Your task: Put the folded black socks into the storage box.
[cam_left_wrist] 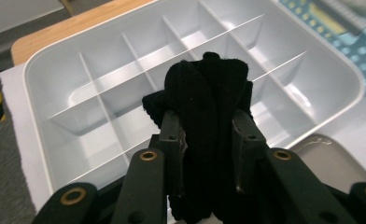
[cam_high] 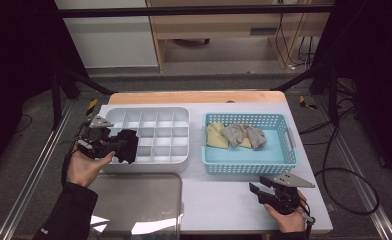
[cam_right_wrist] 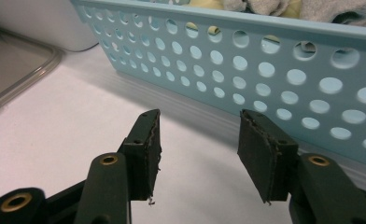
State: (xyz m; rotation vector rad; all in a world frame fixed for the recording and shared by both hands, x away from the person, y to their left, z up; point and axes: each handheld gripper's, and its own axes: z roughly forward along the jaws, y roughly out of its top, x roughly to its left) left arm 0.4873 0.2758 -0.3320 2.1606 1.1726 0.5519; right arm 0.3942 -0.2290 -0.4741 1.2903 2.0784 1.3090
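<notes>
Landmark = white divided tray on the counter. Left claw clamped on a bunched black cloth, prob a sock; cloth sits over the tray's near-left corner, above the front-row cells, not down in any cell. In the left gripper view the cloth fills the gap btw both jaws, pads pressing on it each side, and its top bulges past the jaw tips; the tray's cells under it are bare. Left hand is just off the tray's left edge, sleeve coming in from below. Right claw well to the right of the tray & nearer the person, low over the bare counter, jaws apart at medium width w/ nothing btw them; in the right gripper view the right claw faces the holed wall of a blue basket. Blue basket stands just right of the tray, small gap btw them, holding yellow cloth and grey cloth at its far end. Clear lid or flat tray lies right in front of the white tray, near edge of counter.
</notes>
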